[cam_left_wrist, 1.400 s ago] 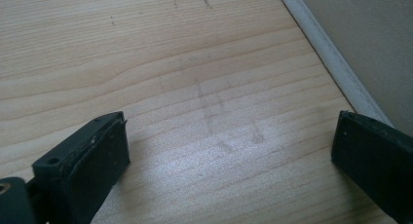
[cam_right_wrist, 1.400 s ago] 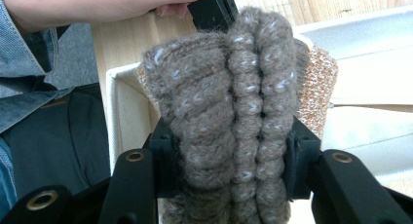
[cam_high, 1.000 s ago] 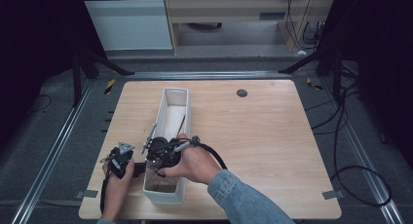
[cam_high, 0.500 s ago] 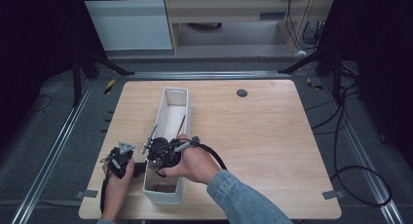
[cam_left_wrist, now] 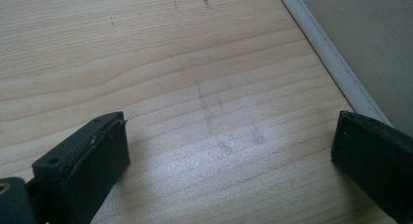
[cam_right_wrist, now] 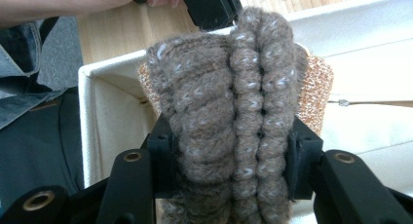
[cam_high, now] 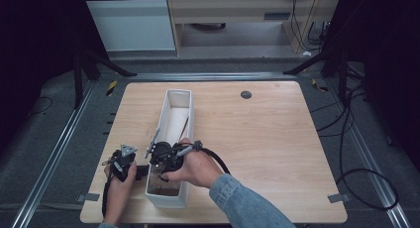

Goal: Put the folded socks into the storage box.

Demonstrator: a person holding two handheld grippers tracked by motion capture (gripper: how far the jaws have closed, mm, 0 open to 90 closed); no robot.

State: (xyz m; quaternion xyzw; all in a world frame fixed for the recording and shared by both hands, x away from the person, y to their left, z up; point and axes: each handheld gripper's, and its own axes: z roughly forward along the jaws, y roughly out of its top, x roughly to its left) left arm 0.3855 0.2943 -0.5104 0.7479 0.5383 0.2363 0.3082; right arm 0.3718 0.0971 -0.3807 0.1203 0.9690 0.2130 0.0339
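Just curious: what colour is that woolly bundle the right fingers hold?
Brown-grey knit bundle with white flecks; the right gripper view shows it best.

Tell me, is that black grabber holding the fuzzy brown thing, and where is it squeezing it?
Yes. The right gripper clamps a rolled brown knitted woolly cloth across its lower part, one of the fingers on each side.

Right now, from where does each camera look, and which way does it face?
High view: above the person's side, looking forward and down on the table; both forearms enter from below.
Left gripper view: on the left gripper, facing bare tabletop beside the white bin; open jaws show.
Right gripper view: on the right gripper, facing into the bin; jaws clamp a brown knitted roll.
Shared: the bin, in all three.
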